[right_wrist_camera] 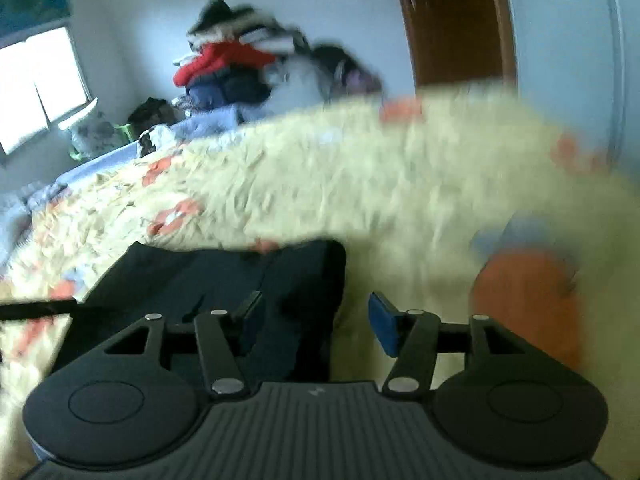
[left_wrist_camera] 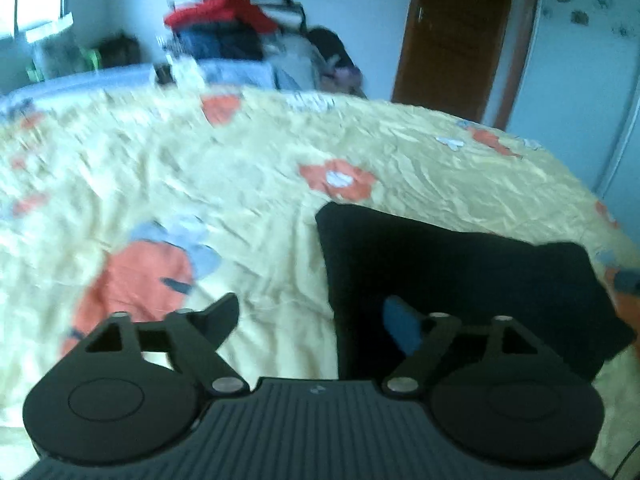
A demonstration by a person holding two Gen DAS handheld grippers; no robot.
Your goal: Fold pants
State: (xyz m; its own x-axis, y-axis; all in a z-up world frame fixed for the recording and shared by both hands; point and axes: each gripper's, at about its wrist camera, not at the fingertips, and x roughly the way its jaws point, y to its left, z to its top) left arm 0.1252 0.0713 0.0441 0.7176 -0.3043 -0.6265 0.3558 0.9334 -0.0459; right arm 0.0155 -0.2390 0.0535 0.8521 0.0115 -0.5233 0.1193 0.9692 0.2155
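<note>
The black pants (left_wrist_camera: 460,280) lie folded into a compact dark block on the yellow patterned bedspread (left_wrist_camera: 200,184). In the left wrist view they sit low and right, under the right finger. My left gripper (left_wrist_camera: 316,320) is open and empty, hovering over the pants' left edge. In the right wrist view the pants (right_wrist_camera: 224,276) lie low and left. My right gripper (right_wrist_camera: 316,320) is open and empty, over the pants' right edge. Both views are motion-blurred.
A pile of clothes (left_wrist_camera: 236,20) is stacked beyond the bed's far edge. A brown door (left_wrist_camera: 452,36) stands at the back right. A window (right_wrist_camera: 36,88) is at the left. The bedspread (right_wrist_camera: 360,168) stretches out around the pants.
</note>
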